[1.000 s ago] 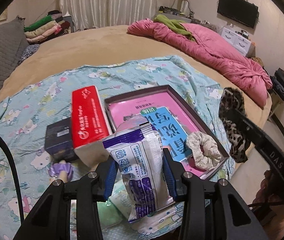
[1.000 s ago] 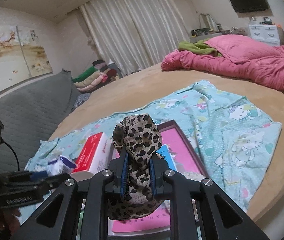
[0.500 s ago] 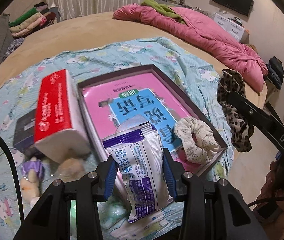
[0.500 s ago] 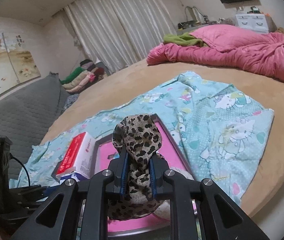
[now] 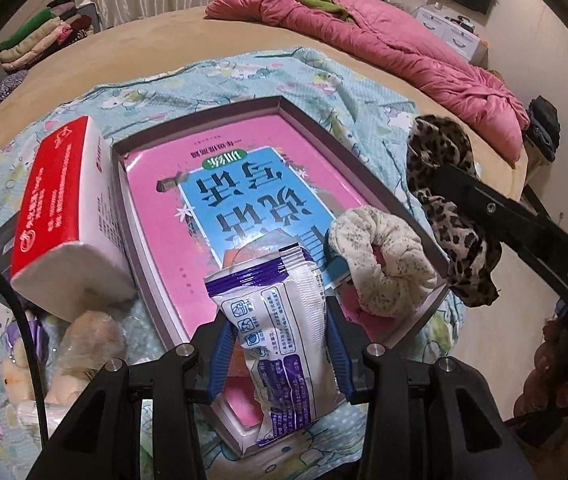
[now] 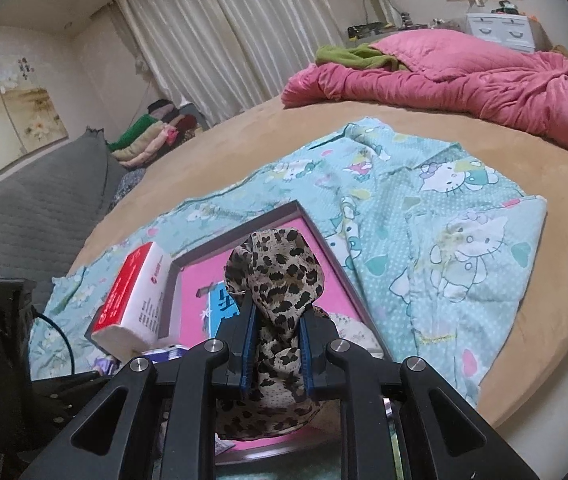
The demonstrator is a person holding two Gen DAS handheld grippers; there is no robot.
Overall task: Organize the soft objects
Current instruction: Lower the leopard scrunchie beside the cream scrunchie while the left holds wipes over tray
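Note:
My left gripper (image 5: pixel 280 340) is shut on a white and purple tissue packet (image 5: pixel 284 332), held over the near end of a shallow grey tray (image 5: pixel 320 120) lined with a pink and blue sheet. A cream scrunchie (image 5: pixel 384 256) lies in the tray's near right corner. My right gripper (image 6: pixel 276 344) is shut on a leopard-print scrunchie (image 6: pixel 276 276), held above the tray (image 6: pixel 340 264); it also shows in the left wrist view (image 5: pixel 444 200) at the right.
A red and white tissue box (image 5: pixel 64 208) lies left of the tray on a Hello Kitty cloth (image 6: pixel 444 216). Small plush toys (image 5: pixel 84 344) lie near left. A pink quilt (image 5: pixel 404 48) is at the bed's far side; folded clothes (image 6: pixel 152 136) far left.
Both grippers have moved forward over the tray, still holding their objects. The tissue packet now hangs over the tray's near end, close to the cream scrunchie.

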